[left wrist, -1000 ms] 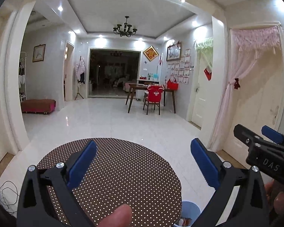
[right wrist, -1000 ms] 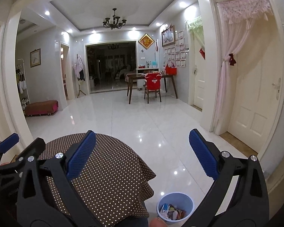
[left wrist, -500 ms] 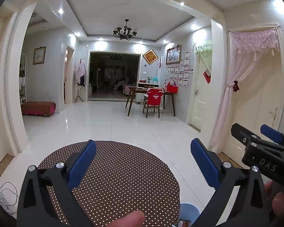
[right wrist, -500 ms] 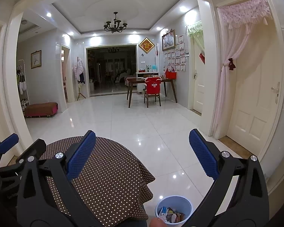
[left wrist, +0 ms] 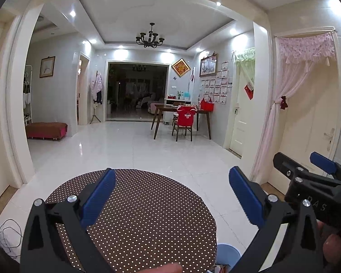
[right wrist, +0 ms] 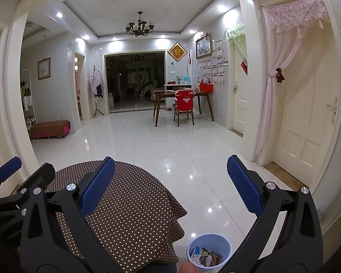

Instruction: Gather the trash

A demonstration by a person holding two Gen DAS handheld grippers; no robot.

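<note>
- We held the left tongs (left wrist: 172,195) spread wide with nothing between the ribbed blue pads (left wrist: 97,201), raised over the round tabletop (left wrist: 147,218)
- We held the right tongs (right wrist: 170,184) equally spread and empty, their pads above the tabletop's right edge and the floor (right wrist: 193,150)
- The tabletop wore a brown cloth (right wrist: 134,213) with small pale dots; it lay smooth on top and hung in soft folds at the rim, and we saw no litter on the part in view
- The trash (right wrist: 205,258), a jumble of crumpled wrappers and paper scraps, sat inside a pale blue plastic bin (right wrist: 194,242), round and thin-walled, on the floor just beside the cloth's hanging edge
- We judged the collecting largely done, though the near tabletop was hidden behind the black tong frames
- We saw a risk in lowering either hand blind: a tong frame might clip the light bin and tip it, scattering scraps across the glossy white tiles
- A pad catching the loose cloth could drag it off the tabletop
- The two tools sat near each other and could knock together
</note>
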